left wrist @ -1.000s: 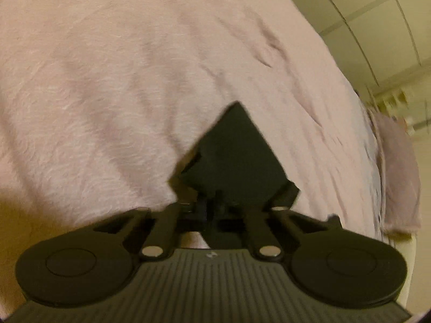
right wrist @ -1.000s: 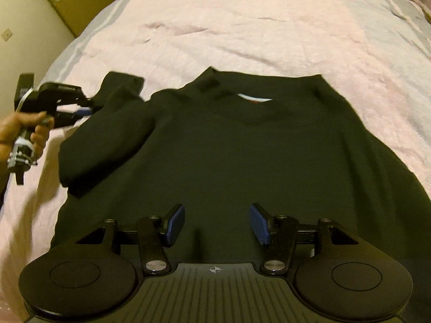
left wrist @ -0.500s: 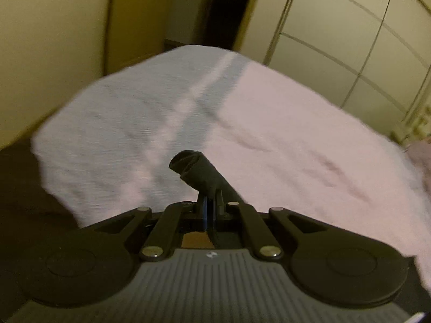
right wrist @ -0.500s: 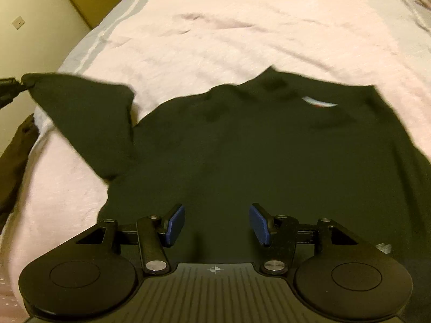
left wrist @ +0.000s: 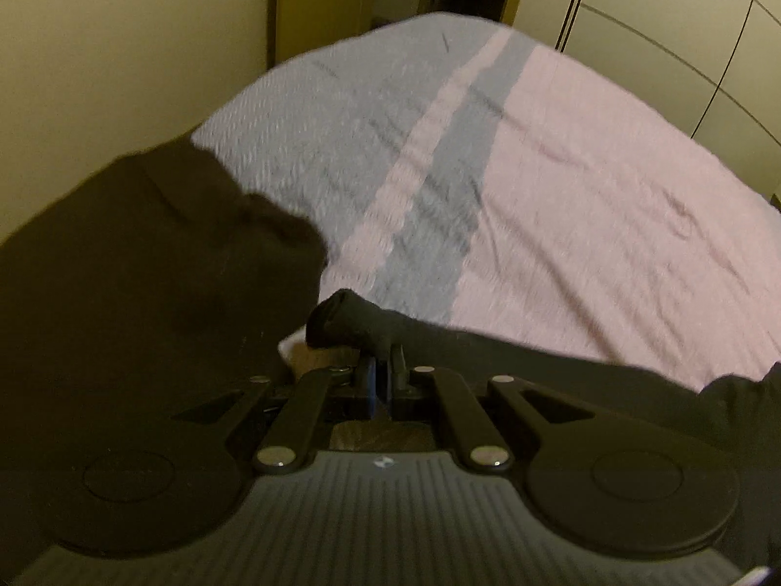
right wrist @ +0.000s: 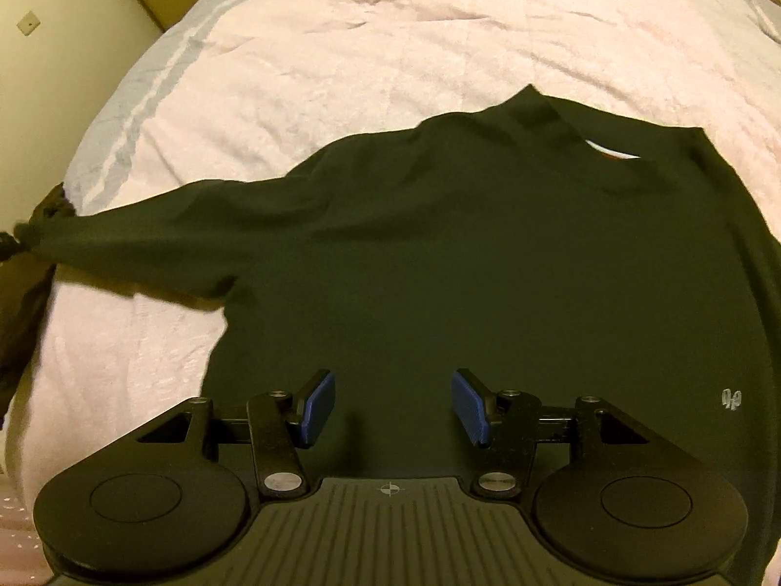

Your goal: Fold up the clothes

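Left tool (left wrist: 381, 371) is clamped on the cuff (left wrist: 341, 324) of a black sweater (right wrist: 512, 254), its jaws pressed together with the rolled end of the sleeve poking out past them. Right tool (right wrist: 393, 403) hangs above the lower front of the sweater with its blue pads (right wrist: 319, 403) well apart and nothing between them. The sweater lies front up on a bed (right wrist: 415, 39) covered in a pink blanket with grey-blue stripes along one side. Its sleeve (right wrist: 161, 229) is stretched out straight toward the left edge of the bed, slightly lifted off the blanket. A small pale logo (right wrist: 730, 398) shows near the sweater's hem. A dark mass (left wrist: 122, 283) fills the left side of the left wrist view, too blurred to identify.
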Demonstrator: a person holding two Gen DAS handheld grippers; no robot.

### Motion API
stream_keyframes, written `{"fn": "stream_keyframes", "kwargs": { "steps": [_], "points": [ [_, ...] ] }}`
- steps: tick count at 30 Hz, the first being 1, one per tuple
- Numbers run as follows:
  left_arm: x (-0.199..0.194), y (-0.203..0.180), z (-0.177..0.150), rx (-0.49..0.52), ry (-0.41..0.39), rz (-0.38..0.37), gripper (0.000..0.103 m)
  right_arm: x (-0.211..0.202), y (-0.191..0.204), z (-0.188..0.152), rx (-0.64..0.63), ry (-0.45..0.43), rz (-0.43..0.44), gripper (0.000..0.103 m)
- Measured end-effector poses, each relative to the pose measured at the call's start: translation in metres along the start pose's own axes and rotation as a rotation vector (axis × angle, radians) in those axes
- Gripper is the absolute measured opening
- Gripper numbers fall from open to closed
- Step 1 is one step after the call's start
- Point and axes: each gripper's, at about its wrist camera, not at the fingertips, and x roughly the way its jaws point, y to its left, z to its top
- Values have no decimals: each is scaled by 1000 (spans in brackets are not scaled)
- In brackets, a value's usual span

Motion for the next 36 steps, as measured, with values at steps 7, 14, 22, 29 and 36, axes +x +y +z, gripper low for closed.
{"fn": "stream_keyframes", "kwargs": {
  "steps": [7,14,22,29,36],
  "points": [
    [6,8,-3,13,55,22,10,-8,27,-5,-59,-17,37,57],
    [-31,-15,-24,160,87,66,17,-21,19,-37,-11,4,7,57],
    [-66,-93,-59,324,80,-33,18,-103,-73,-108,168,-34,-264,57],
    [-99,-233,-109,506,95,-233,24,-165,-187,-181,364,-51,-391,58],
    [-146,-408,-199,757,137,-465,28,-165,-282,-226,439,-22,-231,62]
  ]
}}
